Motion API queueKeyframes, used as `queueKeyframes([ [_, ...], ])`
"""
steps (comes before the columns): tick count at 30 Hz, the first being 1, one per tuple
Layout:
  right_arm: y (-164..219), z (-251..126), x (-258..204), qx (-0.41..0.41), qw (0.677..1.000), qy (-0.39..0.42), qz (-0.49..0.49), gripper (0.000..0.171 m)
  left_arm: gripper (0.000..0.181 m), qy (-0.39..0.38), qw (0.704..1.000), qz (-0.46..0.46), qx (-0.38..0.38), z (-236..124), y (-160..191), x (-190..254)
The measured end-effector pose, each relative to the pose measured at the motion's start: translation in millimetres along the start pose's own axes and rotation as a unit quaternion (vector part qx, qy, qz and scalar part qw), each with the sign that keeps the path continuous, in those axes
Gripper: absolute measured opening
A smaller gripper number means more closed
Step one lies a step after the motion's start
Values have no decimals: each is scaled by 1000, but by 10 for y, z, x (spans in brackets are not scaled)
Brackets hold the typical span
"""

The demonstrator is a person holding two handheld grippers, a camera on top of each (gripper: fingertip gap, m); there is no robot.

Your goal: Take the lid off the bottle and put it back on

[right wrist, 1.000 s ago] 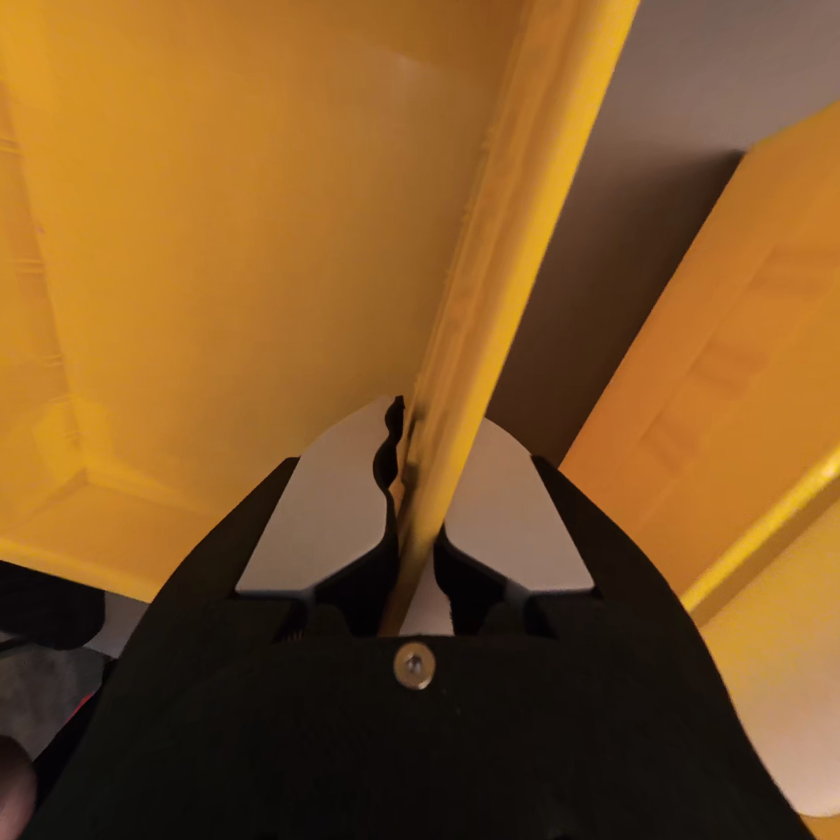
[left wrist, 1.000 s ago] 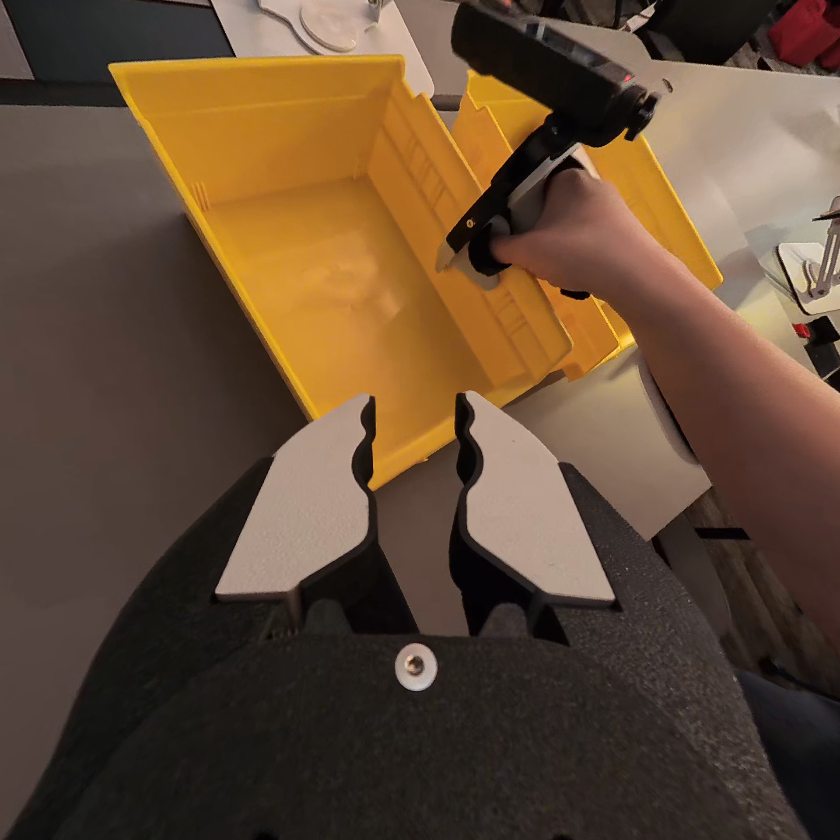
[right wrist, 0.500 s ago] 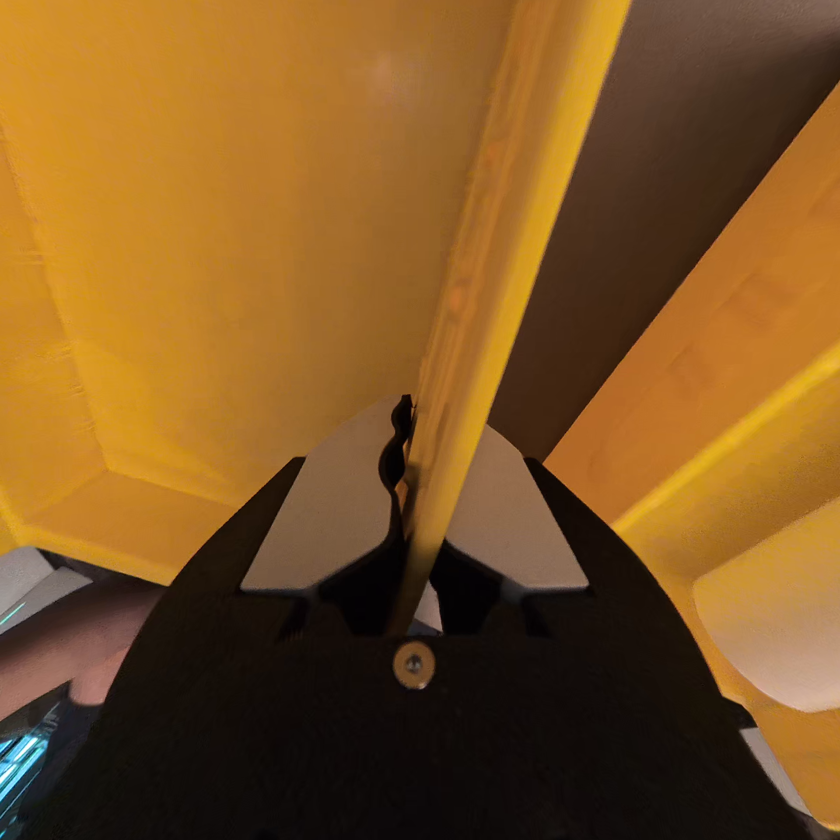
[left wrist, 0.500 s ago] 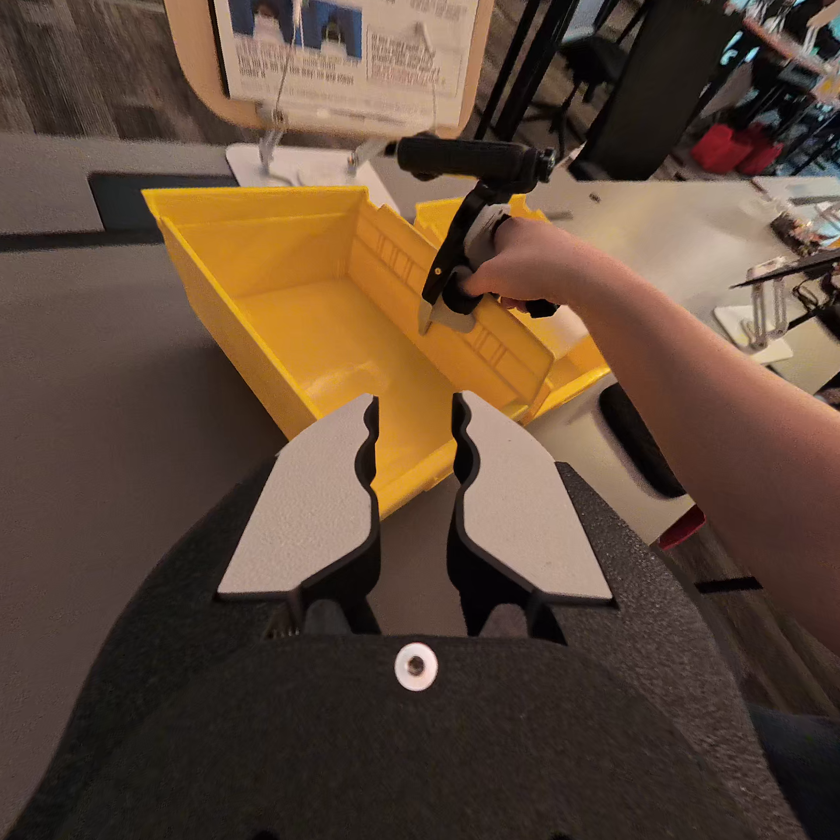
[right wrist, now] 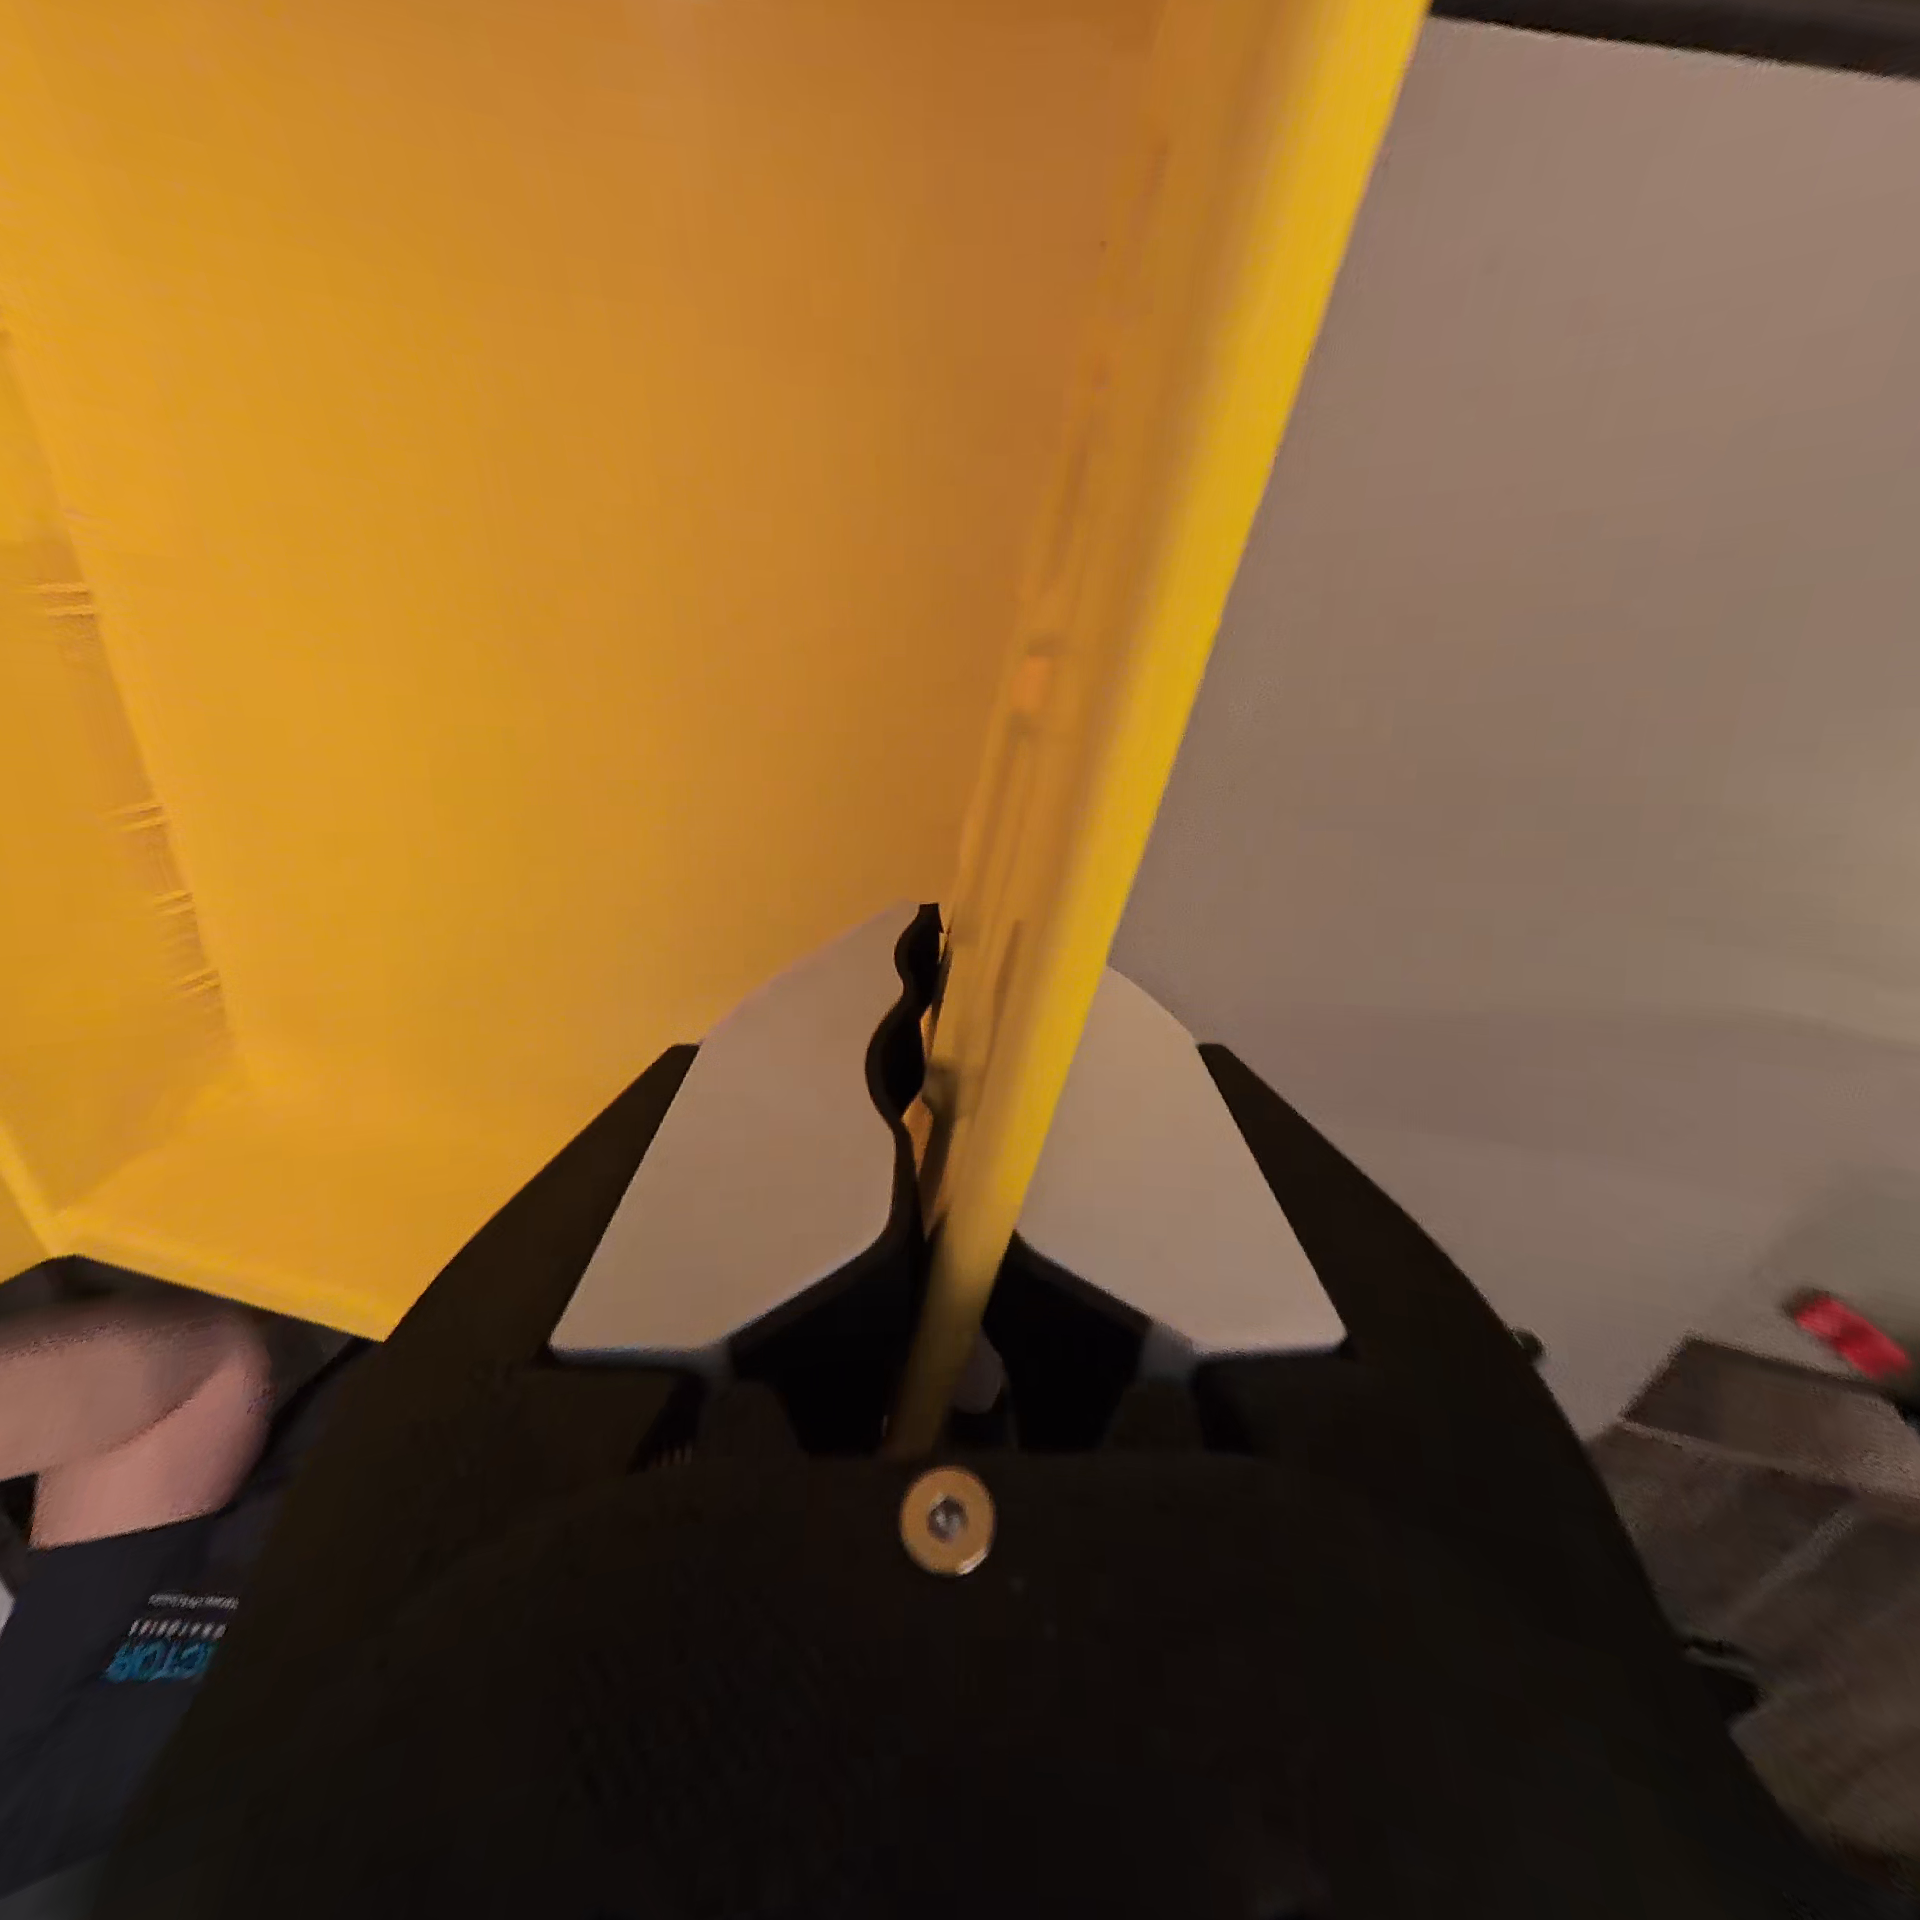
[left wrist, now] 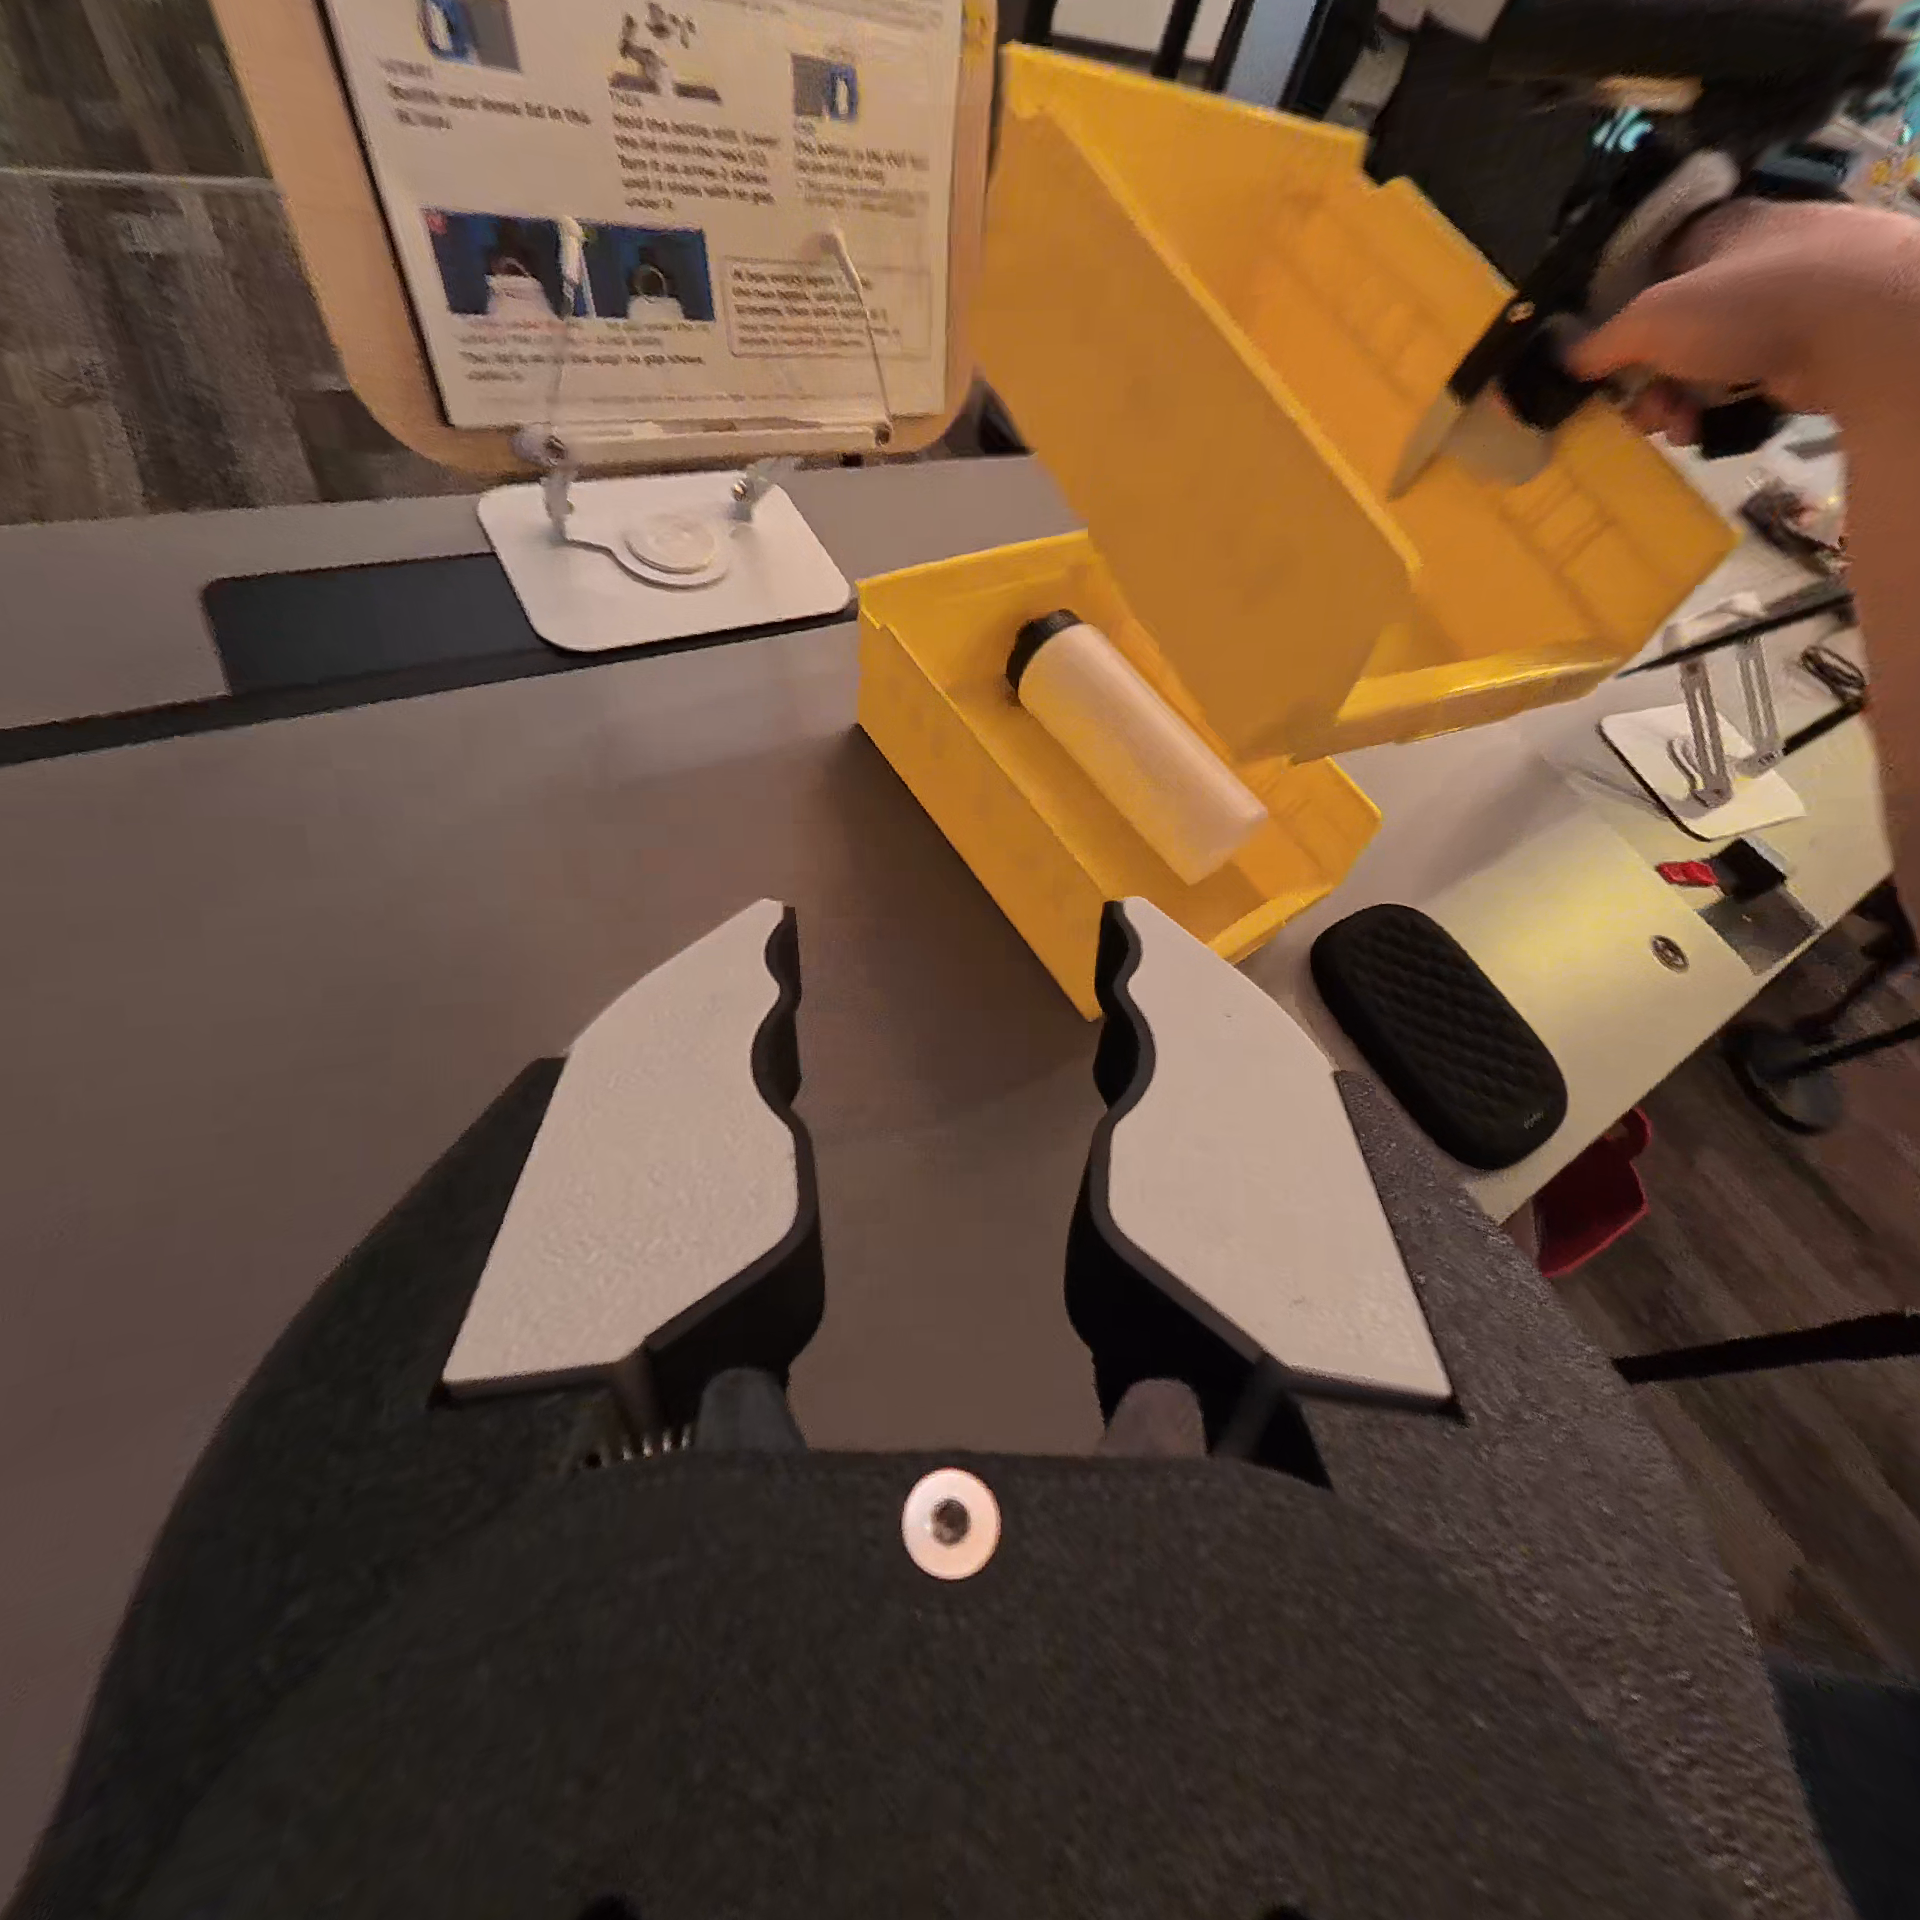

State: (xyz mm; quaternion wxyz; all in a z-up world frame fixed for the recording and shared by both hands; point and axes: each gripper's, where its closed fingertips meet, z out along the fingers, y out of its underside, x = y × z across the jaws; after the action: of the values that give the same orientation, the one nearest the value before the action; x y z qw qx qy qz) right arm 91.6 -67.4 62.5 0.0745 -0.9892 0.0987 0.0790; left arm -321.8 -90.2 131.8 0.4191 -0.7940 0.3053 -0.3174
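Observation:
A white bottle [left wrist: 1127, 753] with a black lid [left wrist: 1039, 644] lies on its side in a yellow bin [left wrist: 966, 769] on the grey table. My right gripper [right wrist: 971, 935] is shut on the side wall of a second, empty yellow bin [right wrist: 582, 499] and holds it tilted in the air above and to the right of the first bin; it also shows in the left wrist view [left wrist: 1460, 462] with that bin [left wrist: 1195, 395]. My left gripper [left wrist: 945, 914] is open and empty above the table, in front of the bin with the bottle.
An instruction sheet on a board [left wrist: 665, 208] stands on a white stand base [left wrist: 665, 566] at the back of the table. A black oval case [left wrist: 1439, 1049] lies on the white table at right. A metal stand [left wrist: 1714, 748] sits farther right.
My right gripper has lifted the empty yellow bin up and to the right, uncovering the bin with the bottle. My left gripper has opened wider and drawn back.

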Motion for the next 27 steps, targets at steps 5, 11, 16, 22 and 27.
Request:
queueKeyframes([
  [5, 497, -111, 1238, 1, 996, 25, 87, 5, 54, 40, 995, -17, -91, 845, 240, 192],
  [11, 882, 184, 2109, -11, 991, 23, 132, 6, 45, 63, 970, -31, -235, 1993, 698, 437],
  [16, 1043, 557, 2476, -35, 989, 17, 140, 5, 43, 54, 945, -56, -316, 2597, 947, 510],
  [22, 1089, 888, 2730, -52, 990, 20, 130, 5, 44, -3, 917, -46, -396, 2842, 1171, 404],
  [27, 1043, 1086, 2784, -54, 991, 13, 123, 6, 35, -11, 898, -63, -435, 2937, 1294, 387],
])
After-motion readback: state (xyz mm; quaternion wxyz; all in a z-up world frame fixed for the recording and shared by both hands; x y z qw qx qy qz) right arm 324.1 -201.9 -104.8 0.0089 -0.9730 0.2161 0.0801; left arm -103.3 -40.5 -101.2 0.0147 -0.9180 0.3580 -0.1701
